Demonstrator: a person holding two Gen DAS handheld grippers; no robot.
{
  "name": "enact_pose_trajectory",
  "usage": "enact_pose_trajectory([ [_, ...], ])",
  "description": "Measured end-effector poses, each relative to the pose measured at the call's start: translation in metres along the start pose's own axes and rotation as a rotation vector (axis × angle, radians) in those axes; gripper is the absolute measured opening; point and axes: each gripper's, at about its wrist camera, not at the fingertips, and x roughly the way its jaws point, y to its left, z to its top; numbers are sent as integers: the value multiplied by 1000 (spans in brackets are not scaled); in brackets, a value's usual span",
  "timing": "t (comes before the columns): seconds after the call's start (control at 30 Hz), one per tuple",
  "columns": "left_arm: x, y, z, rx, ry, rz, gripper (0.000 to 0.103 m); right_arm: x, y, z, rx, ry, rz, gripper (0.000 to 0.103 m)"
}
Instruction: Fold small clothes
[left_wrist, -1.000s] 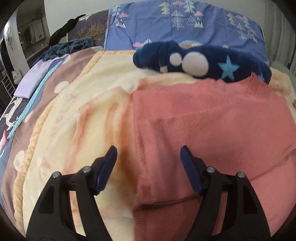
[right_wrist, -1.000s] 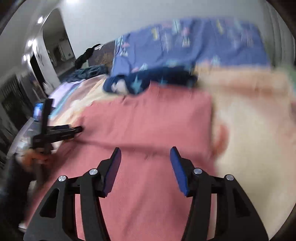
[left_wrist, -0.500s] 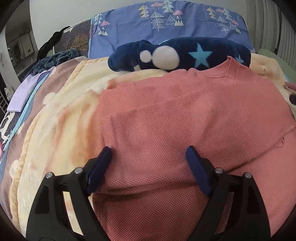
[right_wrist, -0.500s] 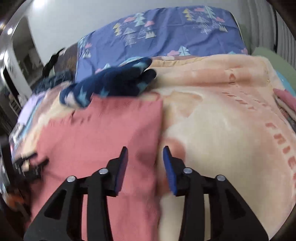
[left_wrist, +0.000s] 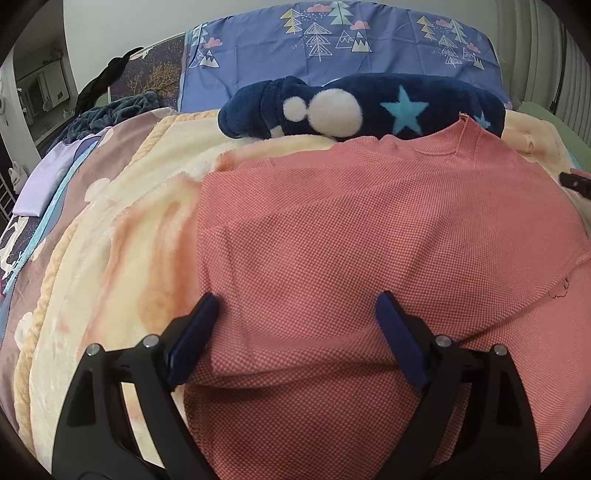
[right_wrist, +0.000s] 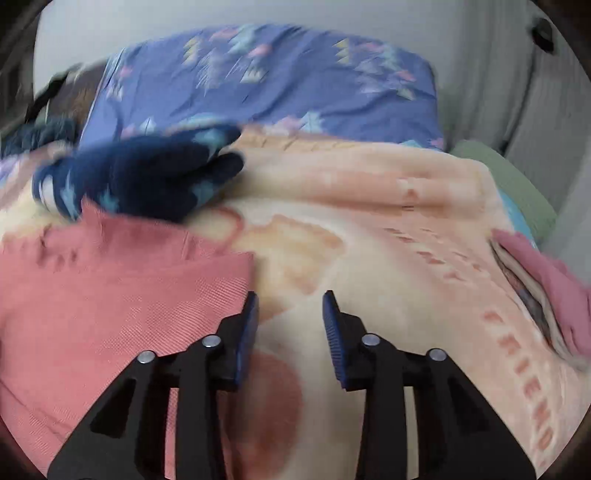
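Observation:
A salmon-pink knit shirt (left_wrist: 369, 236) lies spread flat on a cream blanket, its neckline at the far end. My left gripper (left_wrist: 295, 314) is open and empty, low over the shirt's near left part, with a raised fold of cloth between its fingers. In the right wrist view the shirt (right_wrist: 122, 295) fills the left side. My right gripper (right_wrist: 290, 314) is open and empty, just past the shirt's right edge, over the bare blanket. Its left finger (right_wrist: 247, 332) is at that edge.
A dark blue fleece with stars (left_wrist: 362, 107) lies beyond the neckline, and shows blurred in the right wrist view (right_wrist: 140, 177). A purple tree-print pillow (left_wrist: 332, 40) stands behind. The cream blanket (right_wrist: 406, 236) spreads right. Pink folded clothes (right_wrist: 546, 288) lie at the far right.
My left gripper moved right from the shirt's left edge over the cloth. My right gripper swung right, off the shirt to its right edge, and its jaws narrowed, then widened slightly.

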Motion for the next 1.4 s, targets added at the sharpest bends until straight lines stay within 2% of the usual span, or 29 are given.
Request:
enact_pose_trajectory([
  [0.07,1,1,0,-5,1,-5,89,-27,7,-13,-11,5,211,35],
  [0.1,1,2,1,-6,1,-6,89,-34,13,-19,-46,19,275,35],
  [0.17,1,1,0,-6,1,-6,89,-45,39,-42,-139,96,438,35],
  [0.23,1,2,0,-6,1,-5,89,-41,60,-56,-201,167,482,34],
  [0.27,1,2,0,-6,1,-6,89,-37,68,-62,-228,185,465,34],
  [0.33,1,2,0,-8,1,-7,89,-20,74,-63,-248,174,356,32],
  [0.37,1,2,0,-10,0,-10,89,-12,65,-60,-193,175,313,20],
  [0.4,0,3,0,-14,-1,-13,89,-7,53,-56,-121,194,313,5],
  [0.47,0,4,0,-18,-1,-16,89,-9,34,-51,2,231,307,4],
  [0.5,1,3,0,-19,0,-17,89,-14,27,-46,24,227,306,5],
  [0.6,3,3,1,-25,7,-21,90,-30,32,-31,10,147,353,8],
  [0.7,3,3,1,-25,5,-20,90,-19,38,-19,17,118,399,8],
  [0.73,4,3,1,-26,4,-21,90,-6,41,-18,4,139,351,8],
  [0.77,4,4,2,-28,4,-23,90,11,43,-21,-40,171,227,5],
  [0.8,4,4,1,-29,4,-25,90,26,40,-24,-81,185,145,0],
  [0.93,5,5,1,-33,2,-37,90,19,19,-32,-7,150,50,0],
  [1.0,6,6,1,-40,5,-43,90,3,16,-33,35,144,62,0],
  [1.03,6,7,1,-42,5,-44,90,-8,17,-35,47,132,102,0],
  [1.07,6,7,0,-43,5,-45,90,-25,24,-37,23,103,178,2],
  [1.1,6,7,0,-43,5,-45,90,-35,30,-41,-23,83,197,2],
  [1.13,6,7,0,-41,5,-43,90,-40,38,-47,-92,77,169,3],
  [1.17,6,7,0,-40,6,-41,90,-35,50,-58,-185,111,86,9],
  [1.2,6,6,0,-40,6,-41,90,-26,51,-66,-224,153,50,13],
  [1.23,5,7,0,-43,5,-44,90,-20,46,-75,-220,182,63,13],
  [1.27,2,7,0,-49,2,-50,90,-22,39,-76,-170,174,91,12],
  [1.33,-14,14,-5,-71,-6,-38,90,-40,24,-74,-74,166,144,14],
  [1.4,-36,23,-18,-82,-24,-82,90,-65,13,-80,-56,135,185,19],
])
